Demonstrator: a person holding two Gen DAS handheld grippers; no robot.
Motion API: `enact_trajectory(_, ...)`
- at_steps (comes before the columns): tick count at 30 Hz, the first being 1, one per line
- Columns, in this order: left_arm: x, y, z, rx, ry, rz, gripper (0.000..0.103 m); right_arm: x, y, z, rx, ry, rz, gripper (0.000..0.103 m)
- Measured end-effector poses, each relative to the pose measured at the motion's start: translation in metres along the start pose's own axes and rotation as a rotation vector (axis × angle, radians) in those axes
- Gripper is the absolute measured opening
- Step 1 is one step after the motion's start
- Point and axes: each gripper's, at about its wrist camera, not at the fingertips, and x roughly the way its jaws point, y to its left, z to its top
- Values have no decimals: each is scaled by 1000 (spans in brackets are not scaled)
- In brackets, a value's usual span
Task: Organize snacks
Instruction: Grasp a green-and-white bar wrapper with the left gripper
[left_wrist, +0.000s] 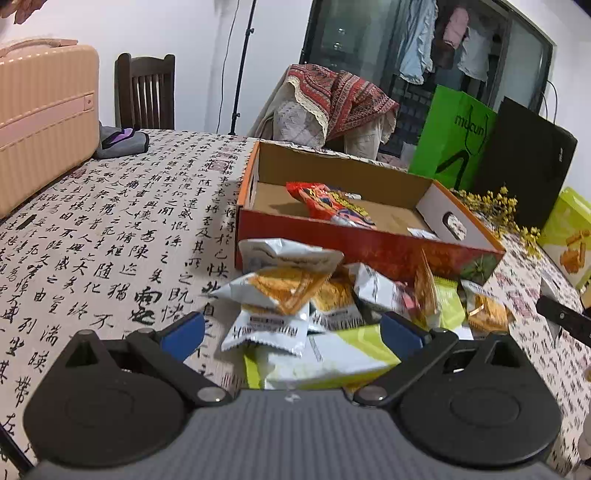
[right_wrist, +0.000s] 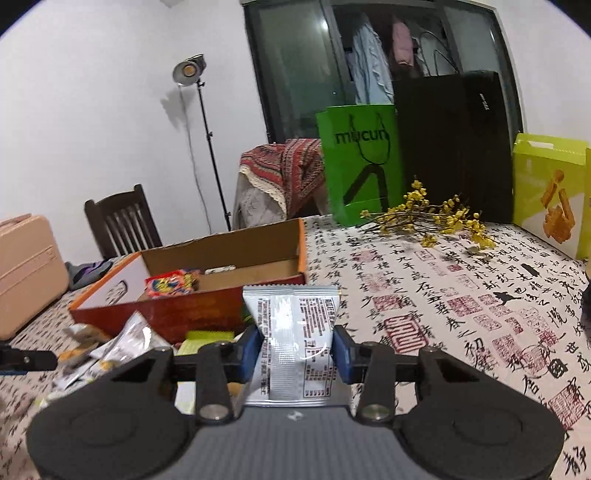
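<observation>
- The green paper bag (right_wrist: 360, 162) carries the word "mucun" in dark letters.
- The cloth on the surface (left_wrist: 122, 236) is printed all over with black Chinese calligraphy and red seal stamps.
- The silver snack packet (right_wrist: 295, 332) bears fine print, too small to read.

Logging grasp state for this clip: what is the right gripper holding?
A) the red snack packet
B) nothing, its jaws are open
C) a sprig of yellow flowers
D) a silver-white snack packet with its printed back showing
D: in the right wrist view the right gripper has its jaws closed on a silver-white snack packet, while the red snack packet lies in the cardboard box.
</observation>
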Motion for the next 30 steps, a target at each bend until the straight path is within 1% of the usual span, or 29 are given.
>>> enact_trajectory(4, 1, -3, -7, 25, 14, 3, 103, -2, 4, -5, 0, 9, 13, 41)
enact_trajectory(10, 14, -7, -9, 47, 50, 16, 103, -6, 6, -9, -2, 13, 19, 41)
enact_trajectory(14, 17, -19, -15, 111, 61, -19, 103, -5, 3, -11, 2, 23, 17, 41)
enact_trajectory(17, 24, -28, -18, 172, 60, -18, 103, -5, 2, -13, 5, 30, 18, 41)
enact_trajectory(19, 32, -28, -20, 175, 66, -8, 103, -5, 3, -14, 6, 30, 22, 41)
enact_trajectory(23, 37, -24, -25, 166, 79, -39, 103, -7, 3, -15, 8, 31, 23, 41)
enact_trajectory(24, 36, -23, -26, 153, 81, -48, 100, -7, 2, -15, 9, 32, 23, 41)
enact_trajectory(26, 32, -20, -26, 139, 74, -53, 89, -7, 3, -16, 11, 33, 24, 41)
enact_trajectory(28, 26, -18, -27, 132, 70, -63, 70, -8, 4, -17, 11, 34, 28, 41)
enact_trajectory(29, 24, -18, -28, 132, 72, -74, 65, -8, 4, -16, 11, 34, 29, 41)
enact_trajectory(30, 20, -17, -29, 134, 72, -87, 53, -8, 5, -17, 11, 34, 31, 41)
